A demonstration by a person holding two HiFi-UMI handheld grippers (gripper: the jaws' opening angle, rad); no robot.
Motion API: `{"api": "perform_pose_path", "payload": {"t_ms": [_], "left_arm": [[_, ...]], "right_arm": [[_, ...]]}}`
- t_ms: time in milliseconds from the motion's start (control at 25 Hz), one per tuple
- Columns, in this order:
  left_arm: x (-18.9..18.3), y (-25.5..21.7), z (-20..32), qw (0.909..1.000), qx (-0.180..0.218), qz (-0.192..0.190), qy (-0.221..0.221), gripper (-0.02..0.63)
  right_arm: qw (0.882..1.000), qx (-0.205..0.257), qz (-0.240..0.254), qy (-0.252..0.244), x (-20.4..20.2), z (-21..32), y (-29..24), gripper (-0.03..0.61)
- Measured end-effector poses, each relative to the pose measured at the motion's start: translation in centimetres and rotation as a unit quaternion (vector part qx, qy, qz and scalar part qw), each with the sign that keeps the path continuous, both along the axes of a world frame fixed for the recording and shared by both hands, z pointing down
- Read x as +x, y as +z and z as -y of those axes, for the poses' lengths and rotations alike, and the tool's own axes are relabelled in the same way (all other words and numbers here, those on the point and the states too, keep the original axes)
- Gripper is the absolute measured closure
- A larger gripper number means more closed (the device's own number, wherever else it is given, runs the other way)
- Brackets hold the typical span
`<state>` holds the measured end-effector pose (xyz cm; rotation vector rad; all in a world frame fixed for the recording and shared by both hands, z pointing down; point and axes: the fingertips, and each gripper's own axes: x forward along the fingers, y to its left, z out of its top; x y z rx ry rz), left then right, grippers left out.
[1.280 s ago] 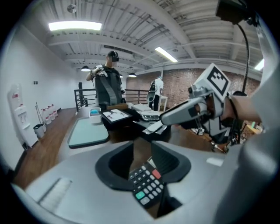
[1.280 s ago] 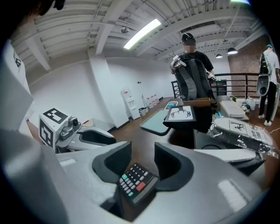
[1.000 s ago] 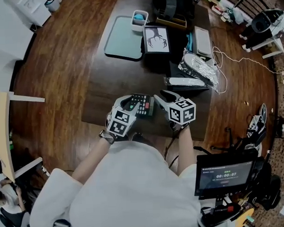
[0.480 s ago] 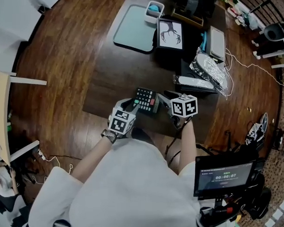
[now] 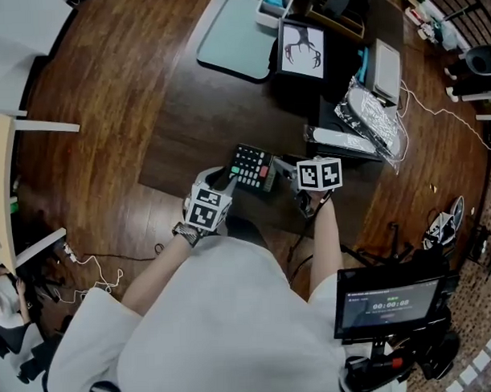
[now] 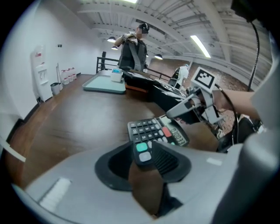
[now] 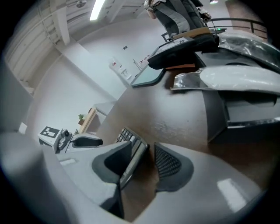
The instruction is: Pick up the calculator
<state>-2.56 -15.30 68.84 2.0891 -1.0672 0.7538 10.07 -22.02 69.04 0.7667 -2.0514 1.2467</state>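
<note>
Tool state, left gripper [image 5: 226, 181]: in the left gripper view the jaws were clamped on the near edge of the calculator [image 6: 154, 130], with one teal key and one pale key lying between the pads.

Tool state, right gripper [image 5: 286, 170]: in the right gripper view the jaws were closed on the opposite edge of the calculator, which appeared edge-on, flat against one pad and meeting the other pad near its tip.

Position of the calculator: held between both grippers, keypad facing up, over the near edge of the dark wooden table [image 5: 191, 129], close to the person's body. No view showed whether the calculator was clear of the tabletop.

Other items on the table:
- a teal tray [image 5: 236, 35] at the far edge;
- a white card with a black antler-like figure [image 5: 303, 51], just beside the tray, toward the right edge;
- a crumpled foil bag [image 5: 377, 114] near the right edge, well apart from the calculator.
</note>
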Motion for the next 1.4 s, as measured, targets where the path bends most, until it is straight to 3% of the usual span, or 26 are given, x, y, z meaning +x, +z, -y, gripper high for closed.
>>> {"api": "perform_pose_path", "payload": {"t_ms": [160, 280, 760, 1000, 1200, 1400], "left_arm": [[-0.5, 0.9, -0.2, 0.9997, -0.015, 0.006, -0.019, 0.495], [-0.8, 1.5, -0.5, 0.9985, -0.037, -0.010, -0.039, 0.495], [-0.9, 1.6, -0.9, 0.9889, -0.092, -0.073, -0.091, 0.517], [-0.5, 0.6, -0.9, 0.9769, -0.126, -0.132, -0.111, 0.500], [0.9, 0.2, -1.5, 0.9589, -0.169, -0.202, -0.106, 0.465], [1.8, 0.5, -1.3, 0.9541, -0.177, -0.215, -0.111, 0.466]], "right_arm": [[1.000, -0.016, 0.005, 0.014, 0.2, 0.1, 1.1, 0.427], [0.999, -0.023, 0.020, 0.023, 0.1, 0.0, 1.2, 0.489], [0.994, -0.030, 0.076, 0.066, 0.3, -0.2, 1.5, 0.494], [0.993, -0.036, 0.085, 0.078, 0.7, -0.3, 1.8, 0.494], [0.993, -0.037, 0.079, 0.076, 0.8, -0.4, 2.0, 0.492], [0.993, -0.038, 0.079, 0.078, 0.8, -0.4, 2.1, 0.491]]}}
